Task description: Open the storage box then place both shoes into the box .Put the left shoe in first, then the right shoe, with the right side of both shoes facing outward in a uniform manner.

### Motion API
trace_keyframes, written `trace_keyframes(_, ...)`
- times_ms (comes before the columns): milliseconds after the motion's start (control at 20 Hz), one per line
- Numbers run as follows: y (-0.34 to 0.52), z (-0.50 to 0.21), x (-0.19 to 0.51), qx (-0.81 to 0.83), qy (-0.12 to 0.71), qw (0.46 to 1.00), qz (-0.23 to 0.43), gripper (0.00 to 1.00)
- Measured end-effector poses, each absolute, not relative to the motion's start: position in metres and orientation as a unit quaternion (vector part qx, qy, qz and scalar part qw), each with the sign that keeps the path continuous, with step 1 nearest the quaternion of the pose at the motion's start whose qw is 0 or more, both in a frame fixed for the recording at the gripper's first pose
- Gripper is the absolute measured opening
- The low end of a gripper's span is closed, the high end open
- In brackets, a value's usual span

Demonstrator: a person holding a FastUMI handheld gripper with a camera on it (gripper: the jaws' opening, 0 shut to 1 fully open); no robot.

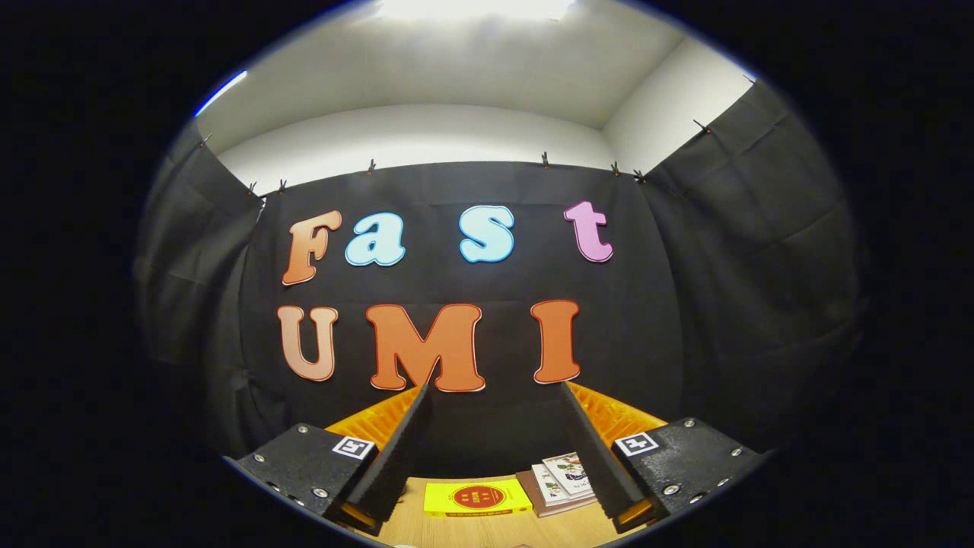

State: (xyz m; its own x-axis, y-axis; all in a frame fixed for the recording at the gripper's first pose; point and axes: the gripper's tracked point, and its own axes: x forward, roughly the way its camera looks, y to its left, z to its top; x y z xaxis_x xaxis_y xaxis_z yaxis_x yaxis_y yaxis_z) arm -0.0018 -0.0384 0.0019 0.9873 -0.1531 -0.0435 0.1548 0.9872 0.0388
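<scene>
My gripper (493, 390) is held high and level, pointing at the booth's black back wall. Its two black fingers stand wide apart with nothing between them. The left finger (396, 449) and the right finger (597, 449) carry orange ribbed backs. Low down between the fingers I see a strip of the wooden table (487, 529).
A yellow book (477, 498) lies flat on the table between the fingers. Beside it, toward the right finger, sits a small stack of books (561, 481) with illustrated covers. Black cloth walls close in on the left, back and right.
</scene>
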Motion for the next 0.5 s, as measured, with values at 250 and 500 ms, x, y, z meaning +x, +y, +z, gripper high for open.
trace_keyframes(250, -0.021, -0.003, 0.0, 0.005, 0.021, 0.999, -0.05, 0.99)
trace_keyframes(500, 0.021, -0.015, -0.003, 0.001, 0.03, 0.999, 0.023, 0.99)
